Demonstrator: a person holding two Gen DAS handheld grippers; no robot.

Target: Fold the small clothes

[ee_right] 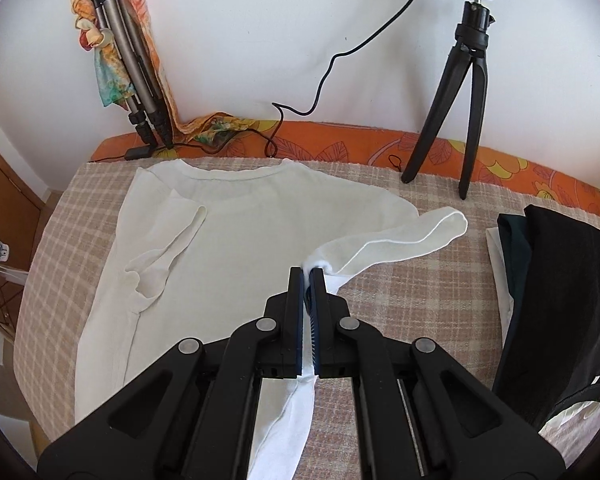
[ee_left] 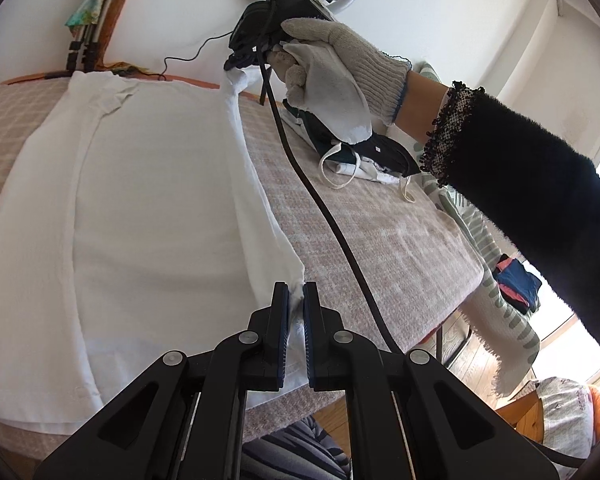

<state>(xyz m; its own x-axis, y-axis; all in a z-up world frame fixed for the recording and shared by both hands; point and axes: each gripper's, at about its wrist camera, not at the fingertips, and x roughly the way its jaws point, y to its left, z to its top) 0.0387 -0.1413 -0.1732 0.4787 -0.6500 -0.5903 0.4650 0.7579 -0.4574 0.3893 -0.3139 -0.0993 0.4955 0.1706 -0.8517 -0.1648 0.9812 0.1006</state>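
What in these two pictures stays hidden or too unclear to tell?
- Left wrist view: right hand-held gripper, its tips behind the gloved hand.
- Right wrist view: white shirt, lower hem behind the gripper body.
- Right wrist view: dark clothes pile, cut off by the right edge.

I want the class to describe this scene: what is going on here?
A person is folding a white T-shirt on a checked cloth. The left gripper pinches the shirt's right edge near the hem; the right gripper is shut on it by the sleeve. Dark folded clothes lie alongside.
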